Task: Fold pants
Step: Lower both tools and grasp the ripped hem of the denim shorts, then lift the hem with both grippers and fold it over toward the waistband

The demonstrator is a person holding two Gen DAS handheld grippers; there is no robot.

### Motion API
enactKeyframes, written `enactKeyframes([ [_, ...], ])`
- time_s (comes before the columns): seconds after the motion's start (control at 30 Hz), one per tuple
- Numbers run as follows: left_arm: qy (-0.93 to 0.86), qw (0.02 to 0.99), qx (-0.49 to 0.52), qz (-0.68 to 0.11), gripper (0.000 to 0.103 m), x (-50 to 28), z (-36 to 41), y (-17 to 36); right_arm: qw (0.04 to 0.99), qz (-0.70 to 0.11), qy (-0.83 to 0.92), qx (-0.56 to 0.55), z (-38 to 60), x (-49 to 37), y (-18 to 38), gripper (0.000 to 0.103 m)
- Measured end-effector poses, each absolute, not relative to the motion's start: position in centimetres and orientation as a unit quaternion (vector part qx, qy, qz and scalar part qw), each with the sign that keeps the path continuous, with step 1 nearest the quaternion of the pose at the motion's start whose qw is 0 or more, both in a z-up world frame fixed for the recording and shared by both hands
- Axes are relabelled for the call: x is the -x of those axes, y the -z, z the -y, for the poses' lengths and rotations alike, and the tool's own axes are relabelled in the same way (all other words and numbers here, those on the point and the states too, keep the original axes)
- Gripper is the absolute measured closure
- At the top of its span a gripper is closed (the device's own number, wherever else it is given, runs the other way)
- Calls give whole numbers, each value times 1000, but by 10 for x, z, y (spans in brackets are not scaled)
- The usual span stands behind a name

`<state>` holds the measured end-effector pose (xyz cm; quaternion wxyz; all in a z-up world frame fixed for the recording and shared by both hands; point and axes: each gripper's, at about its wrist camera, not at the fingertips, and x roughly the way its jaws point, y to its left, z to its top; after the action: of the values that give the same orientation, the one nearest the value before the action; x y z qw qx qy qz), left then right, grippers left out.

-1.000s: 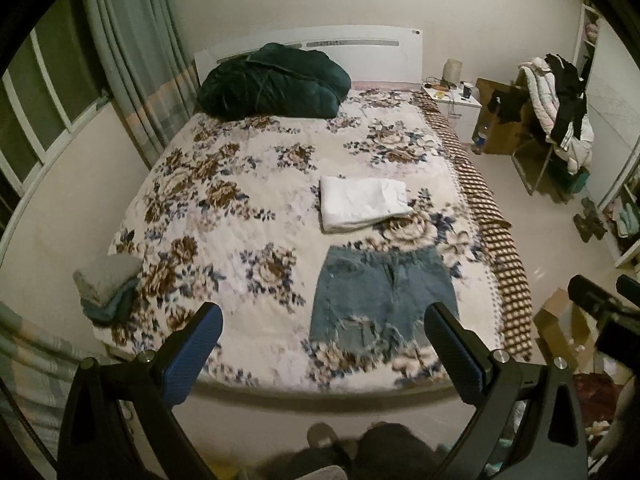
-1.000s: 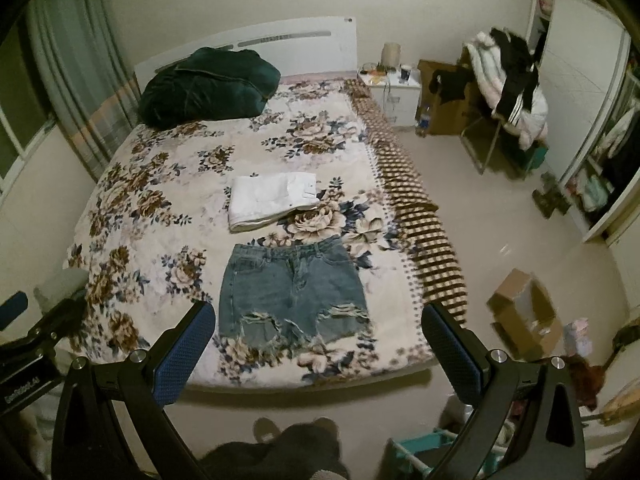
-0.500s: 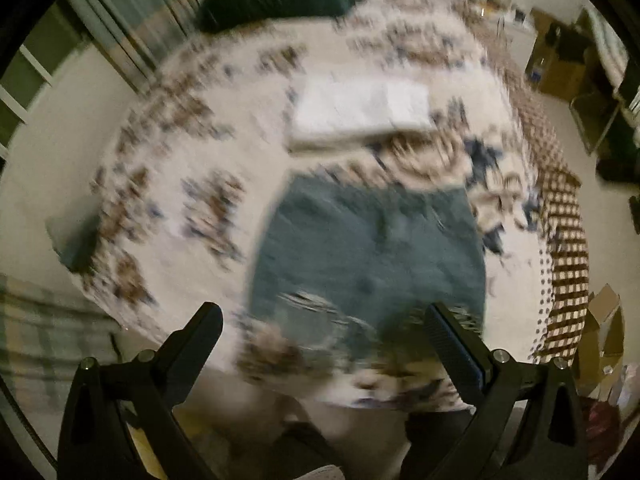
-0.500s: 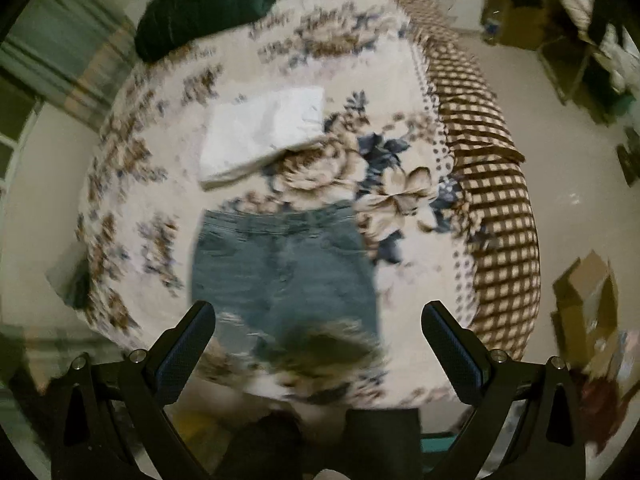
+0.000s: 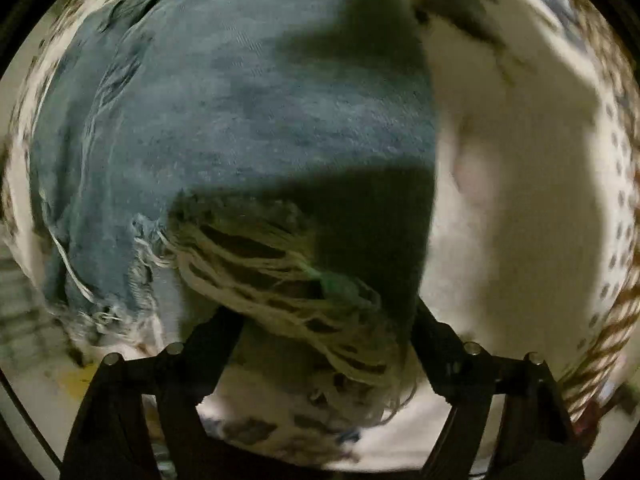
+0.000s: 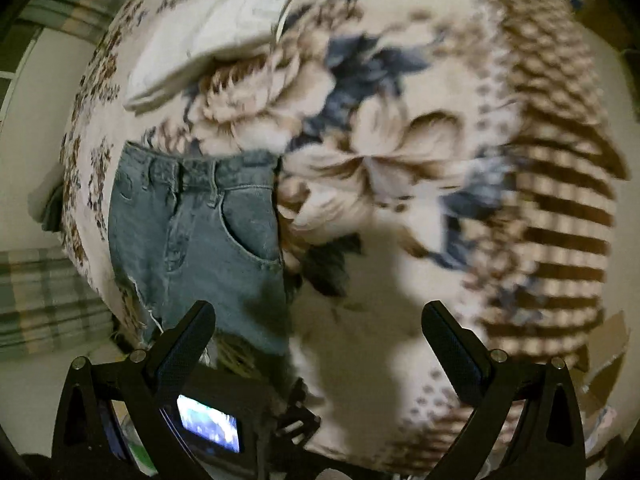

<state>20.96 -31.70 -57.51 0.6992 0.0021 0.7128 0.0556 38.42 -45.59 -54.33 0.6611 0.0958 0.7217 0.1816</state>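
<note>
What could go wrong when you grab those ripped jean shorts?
The left hand-held gripper is open right over the frayed hem of the denim shorts. It might catch only loose threads, which could slip or tear further. It might also pinch the floral bedspread underneath and drag it along. The folded white garment lies close beyond the waistband, so a big fold could bump it.

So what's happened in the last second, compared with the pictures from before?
Both tongs have swooped down from above the foot of the bed to just over the denim shorts. The left tongs now straddle the frayed hem; the right tongs hang open by the shorts' side edge. Nothing is gripped yet. The shorts and the folded white garment lie where they were.
</note>
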Motion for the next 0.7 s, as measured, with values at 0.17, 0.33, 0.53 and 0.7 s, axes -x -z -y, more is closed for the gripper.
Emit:
enactKeyframes([
  [0.17, -45, 729, 29, -682, 99, -198, 297, 539, 642, -725, -193, -155, 418, -406, 597, 5],
  [0.33, -47, 751, 58, -656, 100, -193, 262, 497, 670, -706, -176, -144, 386, -416, 597, 88],
  [0.53, -57, 776, 115, -617, 100, -179, 194, 419, 693, -683, -166, -160, 358, -404, 531, 98],
  [0.7, -73, 795, 162, -580, 100, -183, 122, 395, 710, -664, -171, -162, 297, -405, 467, 98],
])
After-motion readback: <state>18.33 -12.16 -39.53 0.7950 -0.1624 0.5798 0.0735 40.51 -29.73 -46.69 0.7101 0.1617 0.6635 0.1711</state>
